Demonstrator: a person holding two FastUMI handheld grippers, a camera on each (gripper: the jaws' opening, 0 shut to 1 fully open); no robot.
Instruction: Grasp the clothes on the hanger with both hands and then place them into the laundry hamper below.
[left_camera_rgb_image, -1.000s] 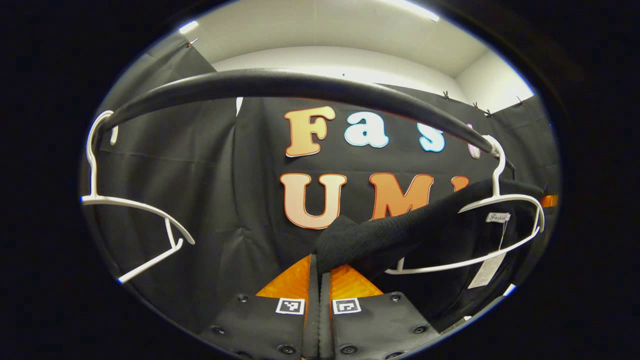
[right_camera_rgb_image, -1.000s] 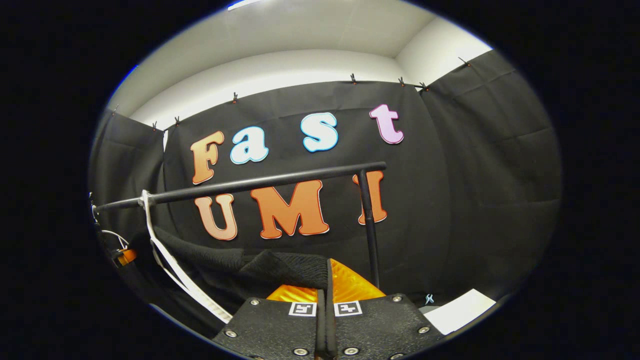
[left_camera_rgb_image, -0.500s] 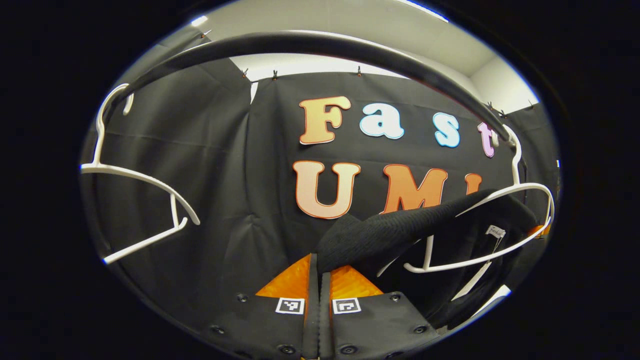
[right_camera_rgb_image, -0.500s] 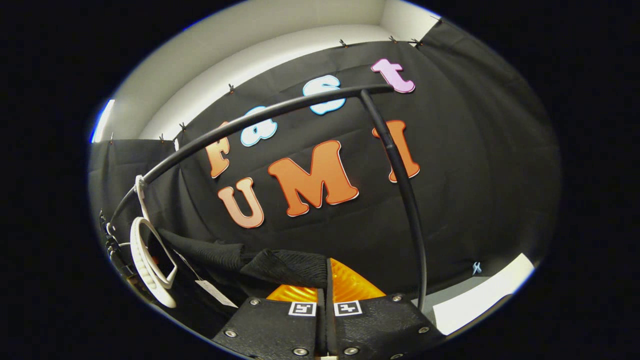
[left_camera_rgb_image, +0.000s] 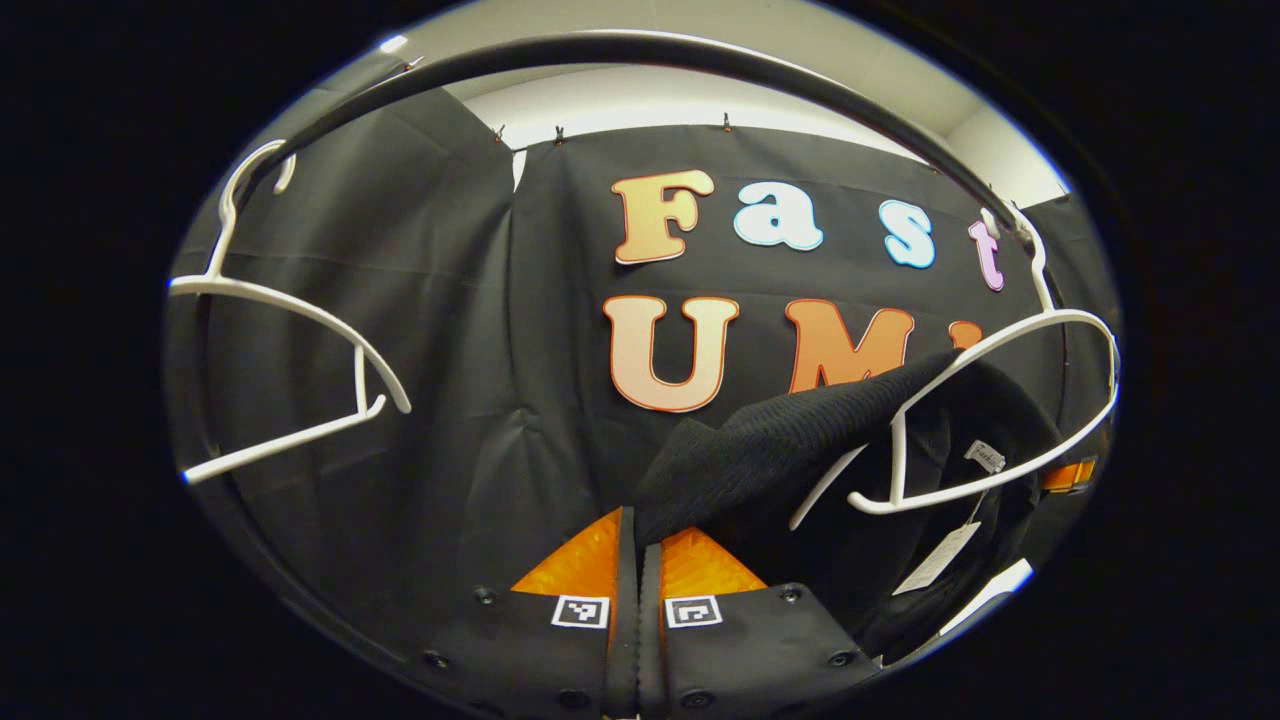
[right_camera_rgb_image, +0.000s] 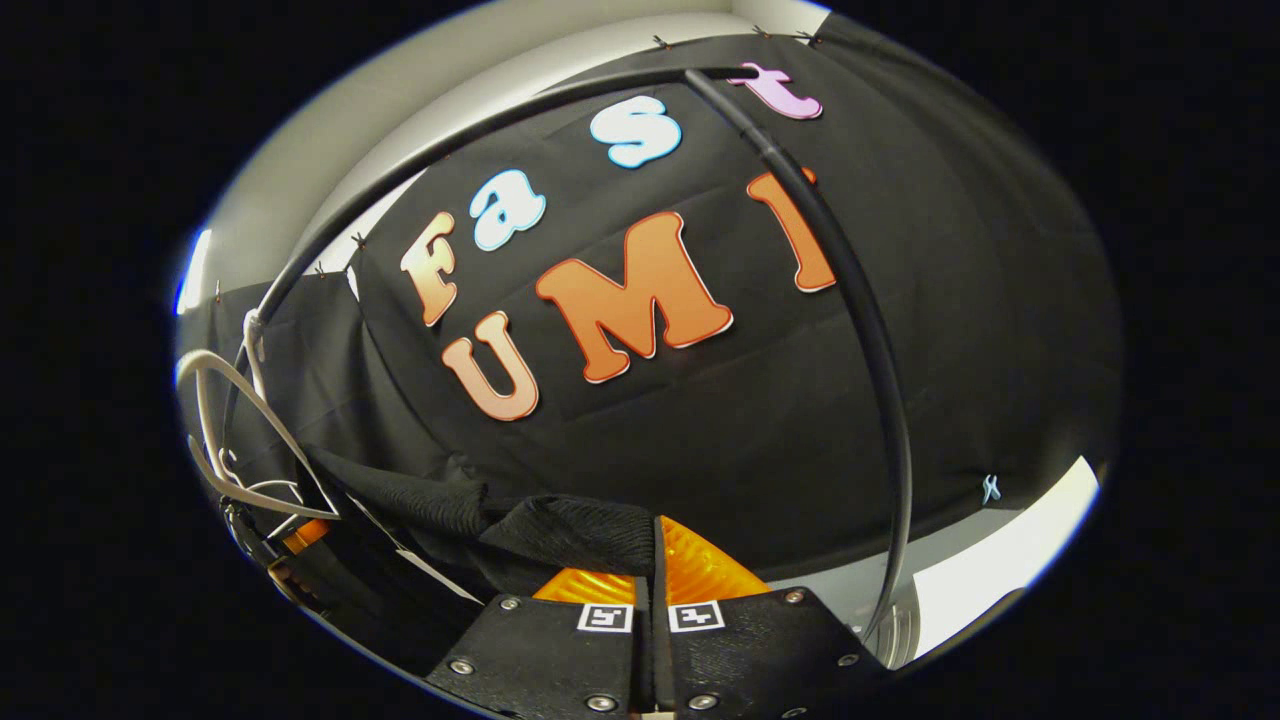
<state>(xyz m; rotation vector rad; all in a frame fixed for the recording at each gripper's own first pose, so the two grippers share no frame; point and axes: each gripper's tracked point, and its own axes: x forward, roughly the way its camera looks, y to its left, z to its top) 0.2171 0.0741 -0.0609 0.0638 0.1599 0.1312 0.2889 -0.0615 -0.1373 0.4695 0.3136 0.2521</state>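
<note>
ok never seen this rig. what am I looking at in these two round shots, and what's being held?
No robot arm: a person holds one pair of two-finger tongs in each hand, with a fisheye camera on each looking along its fingers. In the left gripper view, the left tongs are shut on a black garment that drapes over a white hanger on a black rail; a bare second hanger hangs further along. In the right gripper view, the right tongs pinch another part of the garment.
</note>
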